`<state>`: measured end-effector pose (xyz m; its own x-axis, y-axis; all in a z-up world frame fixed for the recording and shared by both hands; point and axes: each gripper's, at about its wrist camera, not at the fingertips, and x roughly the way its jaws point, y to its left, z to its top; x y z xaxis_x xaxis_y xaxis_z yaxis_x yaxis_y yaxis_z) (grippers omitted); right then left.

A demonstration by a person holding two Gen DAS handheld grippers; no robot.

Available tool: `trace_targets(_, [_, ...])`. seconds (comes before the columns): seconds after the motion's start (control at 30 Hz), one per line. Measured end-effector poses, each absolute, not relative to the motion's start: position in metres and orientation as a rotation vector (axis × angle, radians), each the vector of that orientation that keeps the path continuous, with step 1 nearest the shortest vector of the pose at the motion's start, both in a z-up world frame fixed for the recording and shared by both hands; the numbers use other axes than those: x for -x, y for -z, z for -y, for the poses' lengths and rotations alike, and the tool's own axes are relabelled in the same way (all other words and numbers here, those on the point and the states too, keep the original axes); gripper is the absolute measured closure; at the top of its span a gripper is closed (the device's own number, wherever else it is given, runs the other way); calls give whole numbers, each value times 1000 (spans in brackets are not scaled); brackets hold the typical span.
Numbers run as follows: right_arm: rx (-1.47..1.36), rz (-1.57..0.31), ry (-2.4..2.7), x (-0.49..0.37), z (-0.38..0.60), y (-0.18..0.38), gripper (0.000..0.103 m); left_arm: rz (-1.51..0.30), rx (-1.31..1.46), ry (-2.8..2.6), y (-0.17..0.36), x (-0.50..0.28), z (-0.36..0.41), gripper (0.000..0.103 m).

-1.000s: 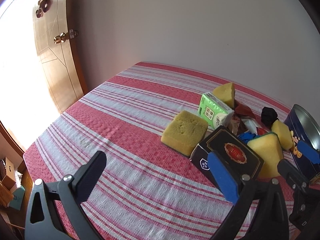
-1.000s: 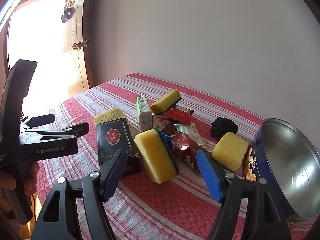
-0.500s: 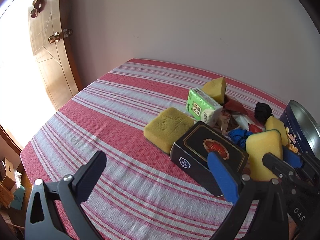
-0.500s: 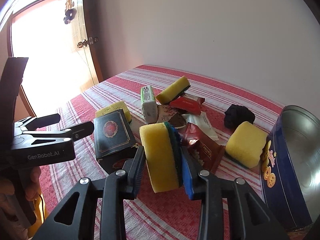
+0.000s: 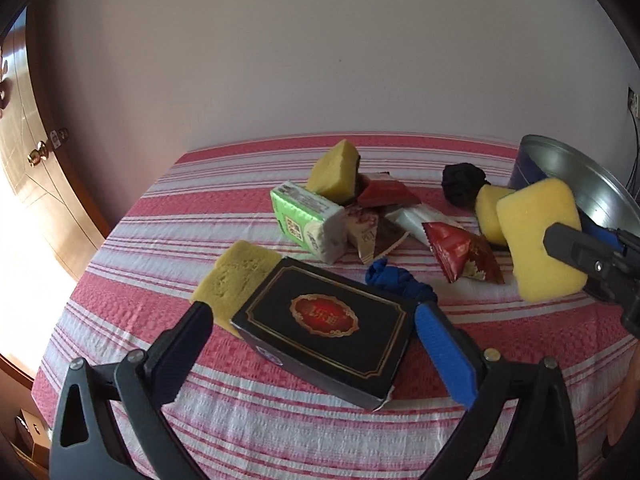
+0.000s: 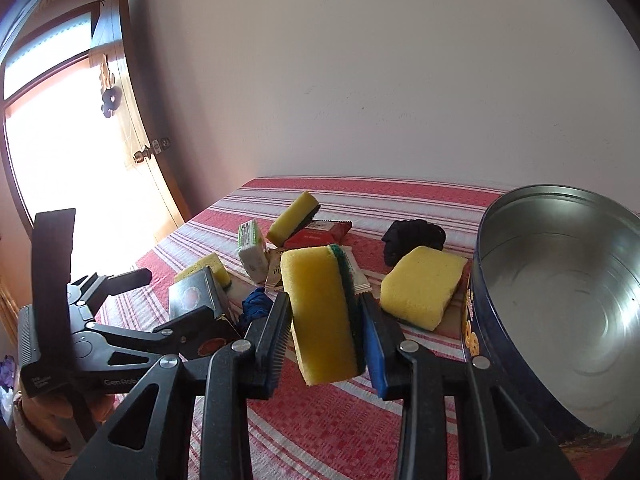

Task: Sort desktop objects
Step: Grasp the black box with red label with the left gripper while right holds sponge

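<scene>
1. The right hand-held gripper (image 6: pixel 325 334), wide apart a second ago, is now clamped on the yellow sponge (image 6: pixel 318 316) and has lifted it beside the round metal tin (image 6: pixel 560 296), probably its destination.
2. The left hand-held gripper (image 5: pixel 312 344) has moved in, its jaws apart around the glossy black box (image 5: pixel 324 328) on the striped tabletop (image 5: pixel 120 280).
3. The sponge looks soft and porous, with a green scouring face.

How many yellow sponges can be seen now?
4: one in the right gripper, one beside the tin, one behind the black box, one leaning behind the green pack. More may be hidden.
</scene>
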<state>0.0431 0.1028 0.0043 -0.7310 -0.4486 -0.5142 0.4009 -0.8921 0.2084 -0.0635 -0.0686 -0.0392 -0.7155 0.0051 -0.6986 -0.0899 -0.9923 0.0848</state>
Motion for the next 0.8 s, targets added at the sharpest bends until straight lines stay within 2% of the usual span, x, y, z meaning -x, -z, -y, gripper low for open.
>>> trace_targets(0.07, [-782,112,2564,-44,-102,-5,66,-139,1220,-2877,45,75,68,0])
trace_targets(0.17, [-791,99,2557,-43,-99,-2,66,-205,1261,-2888,47,86,61,0])
trace_targets(0.37, [-776,70,2578,-46,-101,-3,66,-173,1245,-2936,49,89,66,0])
trace_targets(0.5, [-769,50,2588,-47,-100,-2,66,-235,1196,-2973,52,79,63,3])
trace_targets(0.67, [-711,1,2627,-53,-96,-8,66,-45,1130,-2955,43,63,84,4])
trace_targets(0.8, [-692,-12,2619,-55,-93,-9,66,-48,1031,-2993,32,52,89,5])
